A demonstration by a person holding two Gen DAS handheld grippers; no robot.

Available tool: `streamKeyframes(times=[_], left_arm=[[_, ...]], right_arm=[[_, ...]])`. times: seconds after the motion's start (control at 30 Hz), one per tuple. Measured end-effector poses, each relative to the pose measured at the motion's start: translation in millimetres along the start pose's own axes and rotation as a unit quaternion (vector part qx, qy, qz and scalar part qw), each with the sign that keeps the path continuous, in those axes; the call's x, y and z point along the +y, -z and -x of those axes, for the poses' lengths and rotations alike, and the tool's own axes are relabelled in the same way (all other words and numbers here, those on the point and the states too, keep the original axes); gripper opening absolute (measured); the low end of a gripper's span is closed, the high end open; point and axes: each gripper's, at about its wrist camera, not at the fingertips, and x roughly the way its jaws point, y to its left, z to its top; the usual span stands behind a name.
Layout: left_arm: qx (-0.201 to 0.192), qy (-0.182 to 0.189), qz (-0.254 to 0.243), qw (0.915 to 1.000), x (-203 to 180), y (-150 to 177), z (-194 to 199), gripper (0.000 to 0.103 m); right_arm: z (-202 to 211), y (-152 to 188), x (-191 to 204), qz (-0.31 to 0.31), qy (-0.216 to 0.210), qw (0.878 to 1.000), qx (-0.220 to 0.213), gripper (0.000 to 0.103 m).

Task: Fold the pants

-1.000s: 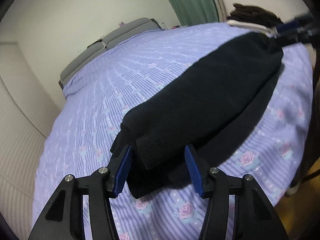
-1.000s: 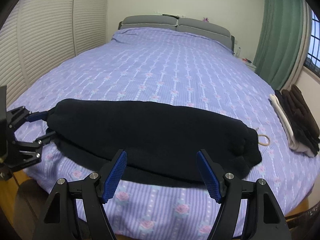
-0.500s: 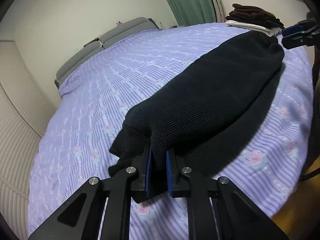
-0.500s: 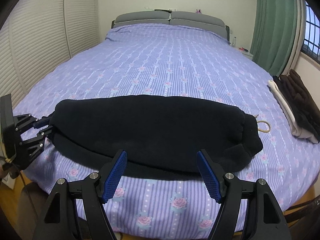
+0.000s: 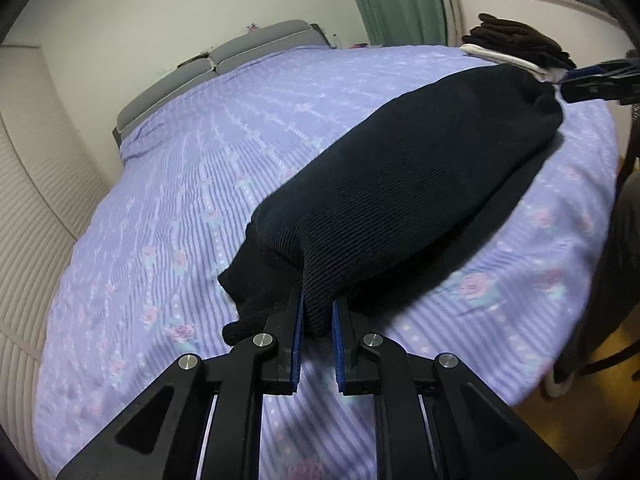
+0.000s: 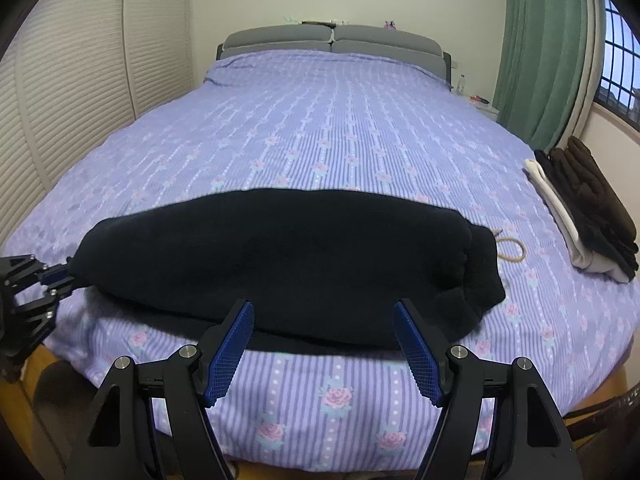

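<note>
Black knit pants [image 6: 288, 256] lie folded lengthwise along the near edge of the bed, legs stacked. In the left wrist view the pants [image 5: 400, 188] stretch away to the upper right. My left gripper [image 5: 318, 320] is shut on the cuff end of the top leg; it also shows at the far left of the right wrist view [image 6: 52, 280]. My right gripper [image 6: 324, 332] is open and empty, just in front of the pants' middle edge, above the bedspread. It appears far right in the left wrist view [image 5: 592, 84], beside the waist end.
The bed has a purple floral striped spread [image 6: 340, 132] and a grey headboard [image 6: 332, 40]. A folded stack of brown and white clothes [image 6: 580, 208] lies at the right edge. A tan elastic loop [image 6: 510, 248] lies by the waistband. Louvered doors are left, green curtain right.
My left gripper closed on the pants' cuff end, from open a second ago. The right gripper stayed open and rose a little back from the pants.
</note>
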Motion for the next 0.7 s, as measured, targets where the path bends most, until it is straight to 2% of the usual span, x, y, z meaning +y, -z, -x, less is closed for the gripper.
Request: streamKeyframes(times=[0.07, 0.1, 0.17, 0.2, 0.23, 0.33, 0.47, 0.57, 0.63, 0.7], left_arm=[[-0.004, -0.005, 0.004, 1.0, -0.6, -1.0, -0.2, 0.017], [-0.01, -0.011, 0.008, 0.9999, -1.6, -3.1, 3.9, 0.021], [-0.015, -0.017, 0.014, 0.9996, -3.4, -6.5, 10.7, 0.037], [-0.017, -0.023, 0.015, 0.9995, -5.2, -7.9, 14.2, 0.05], [-0.019, -0.032, 0.017, 0.9992, -7.9, -9.7, 18.4, 0.059], [-0.012, -0.049, 0.031, 0.9982, -18.3, -16.8, 27.2, 0.065], [-0.007, -0.057, 0.062, 0.9964, -37.4, -28.0, 37.5, 0.066], [0.002, -0.063, 0.078, 0.9949, -51.8, -35.1, 37.8, 0.067], [0.005, -0.063, 0.089, 0.994, -59.5, -38.9, 35.6, 0.068], [0.009, -0.061, 0.092, 0.9938, -65.5, -43.2, 31.0, 0.068]], right_arm=[[-2.5, 4.5, -1.3, 0.003, 0.002, 1.0, 0.004, 0.072], [-2.3, 6.7, -2.8, 0.004, 0.005, 1.0, 0.004, 0.072], [-2.5, 11.2, -8.2, 0.005, 0.01, 1.0, 0.007, 0.072], [-2.7, 14.2, -12.7, 0.005, 0.011, 1.0, 0.009, 0.072], [-3.4, 16.5, -17.1, 0.006, 0.014, 1.0, 0.012, 0.072], [-7.1, 22.1, -29.9, 0.022, 0.027, 0.999, 0.021, 0.072], [-5.7, 24.8, -52.8, 0.039, 0.03, 0.999, 0.021, 0.072], [-5.7, 24.3, -63.0, 0.084, 0.035, 0.996, 0.014, 0.072], [-8.0, 24.4, -60.5, 0.145, 0.058, 0.988, 0.002, 0.072], [-13.1, 28.5, -51.6, 0.225, 0.081, 0.971, -0.014, 0.072]])
